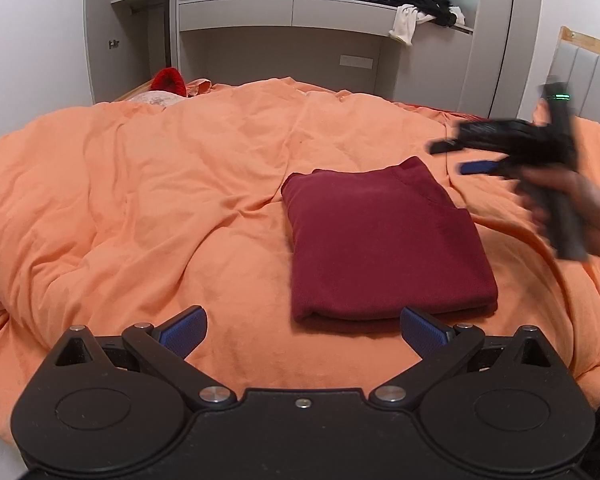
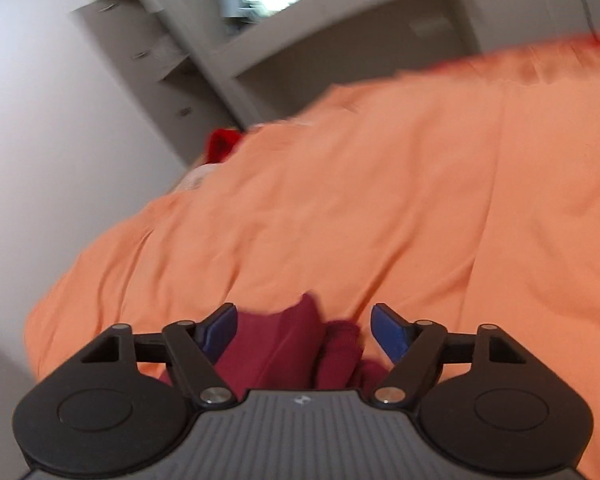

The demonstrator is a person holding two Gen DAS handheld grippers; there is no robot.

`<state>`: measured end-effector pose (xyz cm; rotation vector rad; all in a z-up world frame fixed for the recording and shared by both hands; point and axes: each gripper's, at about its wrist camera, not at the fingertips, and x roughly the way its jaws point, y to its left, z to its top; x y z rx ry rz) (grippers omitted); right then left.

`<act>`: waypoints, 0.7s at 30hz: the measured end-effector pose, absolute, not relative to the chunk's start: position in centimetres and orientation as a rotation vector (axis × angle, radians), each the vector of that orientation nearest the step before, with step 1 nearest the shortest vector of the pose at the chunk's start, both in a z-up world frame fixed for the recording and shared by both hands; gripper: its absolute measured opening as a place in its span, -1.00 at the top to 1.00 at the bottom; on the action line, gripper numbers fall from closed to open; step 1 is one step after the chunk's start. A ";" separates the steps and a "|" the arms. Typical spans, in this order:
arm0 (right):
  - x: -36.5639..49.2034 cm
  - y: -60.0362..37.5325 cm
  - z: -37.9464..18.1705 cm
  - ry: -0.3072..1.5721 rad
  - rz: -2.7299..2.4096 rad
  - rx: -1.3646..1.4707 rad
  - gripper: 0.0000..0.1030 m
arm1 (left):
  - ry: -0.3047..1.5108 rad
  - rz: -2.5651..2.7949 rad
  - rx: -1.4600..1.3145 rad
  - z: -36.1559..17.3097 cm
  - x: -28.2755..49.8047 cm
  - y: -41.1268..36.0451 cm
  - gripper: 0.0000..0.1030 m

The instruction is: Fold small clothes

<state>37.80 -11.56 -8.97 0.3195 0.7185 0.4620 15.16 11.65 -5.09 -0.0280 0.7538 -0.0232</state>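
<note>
A dark red garment [image 1: 384, 240] lies folded into a neat rectangle on the orange duvet [image 1: 160, 200]. My left gripper [image 1: 304, 328] stands open just short of the garment's near edge, its blue pads [image 1: 184, 330] spread wide with nothing between them. A hand holds my right gripper [image 1: 456, 156], blurred, above the bed beside the garment's far right corner. In the right wrist view that gripper [image 2: 304, 332] is open; a corner of the red garment [image 2: 284, 344] shows below and between its fingers, and the pads do not press on it.
The duvet [image 2: 380, 200] covers the whole bed in soft wrinkles. A bright red item [image 1: 170, 80] lies at the bed's far left. Loose clothes [image 1: 416, 4] are piled on the window ledge. A padded headboard [image 1: 588, 72] stands at the right, and grey cupboards [image 1: 128, 32] behind.
</note>
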 end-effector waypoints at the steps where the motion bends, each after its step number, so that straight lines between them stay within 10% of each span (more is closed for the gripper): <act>1: 36.0 -11.3 -8.4 0.715 0.448 0.259 -0.50 | 0.751 -0.030 -0.025 -5.2 15.5 11.7 -0.99; 11: 26.6 -9.2 -10.1 0.739 0.496 0.227 -0.26 | 0.787 0.000 -0.023 -6.5 18.1 12.1 -0.99; 17: 25.7 -9.5 -10.8 0.774 0.550 0.313 0.83 | 0.782 -0.015 -0.008 -6.5 17.8 12.4 -0.99; 21: 24.7 -11.1 -9.5 0.729 0.610 0.431 0.91 | 0.772 -0.060 -0.018 -5.9 17.0 12.3 -0.99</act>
